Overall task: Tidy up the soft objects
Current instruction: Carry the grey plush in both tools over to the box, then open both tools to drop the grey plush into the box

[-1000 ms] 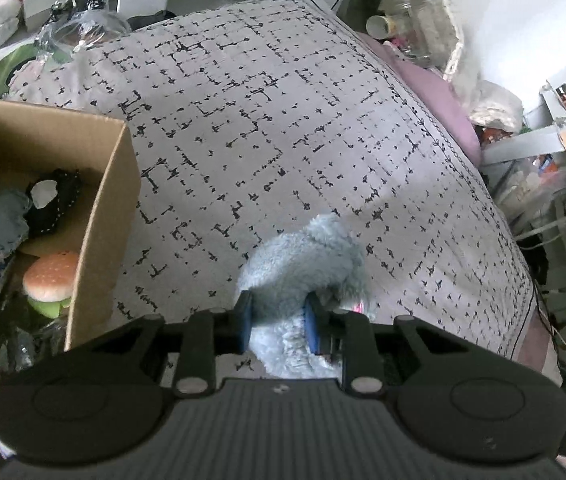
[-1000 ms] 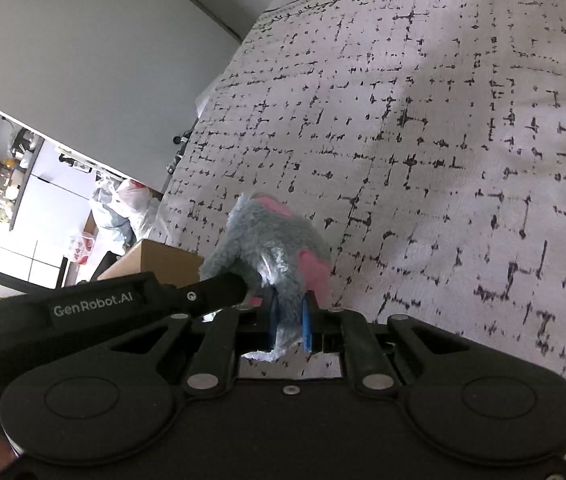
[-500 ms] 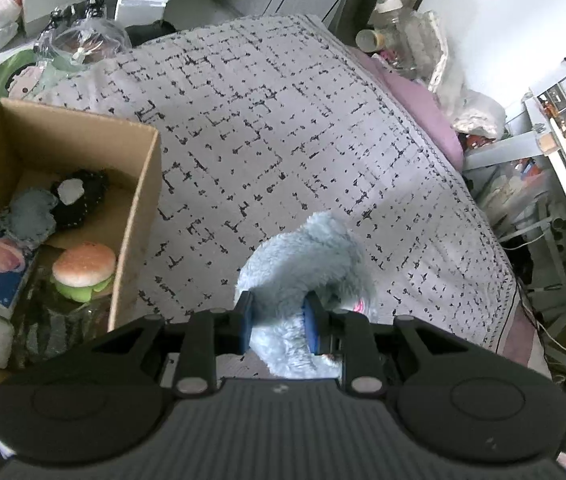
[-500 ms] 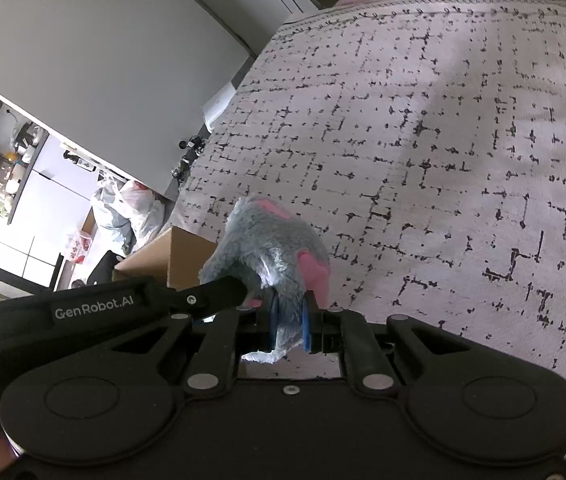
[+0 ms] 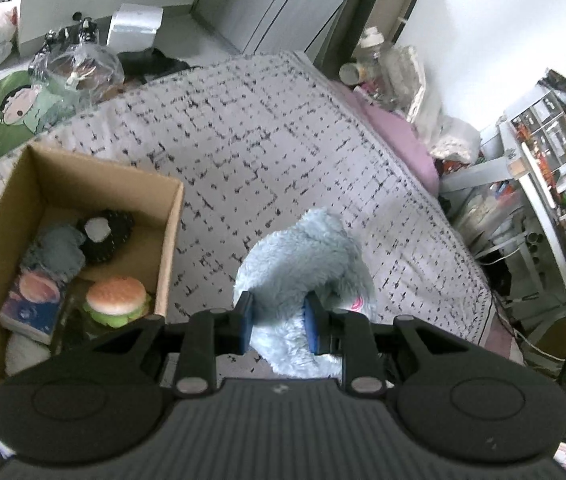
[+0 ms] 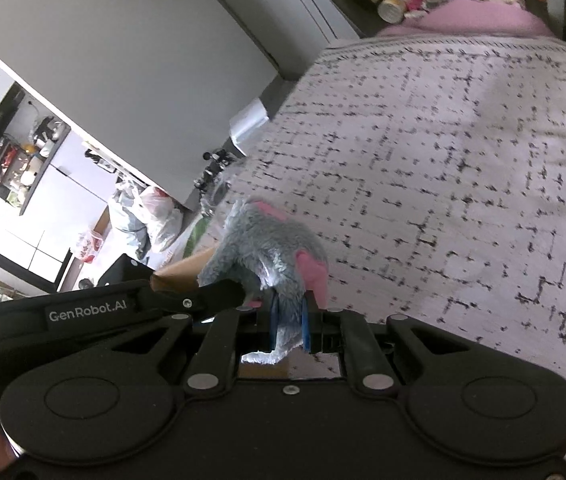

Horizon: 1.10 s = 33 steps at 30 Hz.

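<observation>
Both grippers angled down over the bed (image 5: 283,152), each on the same grey plush toy (image 5: 307,264).

Left gripper (image 5: 279,322): pitched steeply down, seen from above. Jaws nearly together, blue pads (image 5: 245,320) pinching a fluffy fold of the plush from both sides. Toy bulges up and forward past the tips, small pink patch visible by the right pad.

Right gripper (image 6: 289,320): also pointing down, less steep, view rolled so the room tilts. Jaws pressed almost fully together, pinching a thin flap of the plush toy (image 6: 263,248); a bit of fur pokes out behind the pads. Pink parts of the toy show on top and at the right side. The left gripper's black body sits just beside it at left, its tip touching the toy.

Plush toy is clear of the bedspread, hanging between the 2 grippers, just right of the cardboard box (image 5: 171,248) in the left view.

Box sits on the bed, open top. Inside: burger toy (image 5: 117,300) near the right wall, black-and-white plush (image 5: 103,232), grey-blue plush (image 5: 57,254), small printed pack (image 5: 33,300).

Pink pillow (image 5: 395,136) at the far edge of the bed.
</observation>
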Motion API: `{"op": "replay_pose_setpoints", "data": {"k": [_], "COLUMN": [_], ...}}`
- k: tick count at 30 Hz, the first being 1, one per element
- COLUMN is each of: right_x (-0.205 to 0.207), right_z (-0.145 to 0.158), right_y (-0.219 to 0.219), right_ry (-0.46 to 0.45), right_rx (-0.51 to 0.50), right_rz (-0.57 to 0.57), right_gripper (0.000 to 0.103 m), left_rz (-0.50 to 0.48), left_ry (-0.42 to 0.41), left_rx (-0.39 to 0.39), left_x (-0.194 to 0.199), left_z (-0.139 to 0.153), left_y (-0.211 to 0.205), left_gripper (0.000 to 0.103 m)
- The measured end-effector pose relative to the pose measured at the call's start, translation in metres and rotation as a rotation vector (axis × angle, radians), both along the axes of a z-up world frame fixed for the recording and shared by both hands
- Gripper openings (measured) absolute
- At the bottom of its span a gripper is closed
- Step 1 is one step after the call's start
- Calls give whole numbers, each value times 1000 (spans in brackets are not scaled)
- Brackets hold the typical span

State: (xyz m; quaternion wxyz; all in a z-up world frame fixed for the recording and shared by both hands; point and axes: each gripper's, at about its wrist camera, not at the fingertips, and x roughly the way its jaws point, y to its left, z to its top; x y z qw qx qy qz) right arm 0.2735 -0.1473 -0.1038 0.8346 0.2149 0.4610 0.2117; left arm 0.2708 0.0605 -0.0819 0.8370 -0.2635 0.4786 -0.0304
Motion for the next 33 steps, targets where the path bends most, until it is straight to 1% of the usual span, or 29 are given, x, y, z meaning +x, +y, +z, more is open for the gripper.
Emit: {"op": "replay_pose_setpoints", "data": {"k": [6, 11, 14, 20, 27, 29, 31, 33], "right_x": [2, 4, 7, 8, 9, 10, 11, 7], "right_z": [13, 17, 17, 13, 5, 1, -5, -8], "right_y": [24, 47, 61, 85, 107, 111, 111, 107], "right_ry": [-26, -32, -26, -14, 23, 49, 92, 102], "right_rx": [8, 9, 7, 3, -16, -10, -10, -20], "right_rz": [36, 65, 80, 107, 122, 131, 134, 126], "right_gripper": [11, 11, 11, 11, 12, 18, 20, 28], "left_rz": [32, 62, 85, 118, 155, 166, 191, 206], "left_ry": [-28, -47, -43, -35, -3, 11, 30, 52], "left_rx": [-14, -36, -45, -36, -48, -53, -35, -10], "left_x": [-7, -11, -12, -14, -14, -13, -13, -12], "left_z": [15, 18, 16, 13, 0, -4, -6, -7], "left_y": [26, 51, 66, 89, 111, 115, 119, 122], "left_gripper": [25, 25, 25, 25, 25, 26, 29, 30]}}
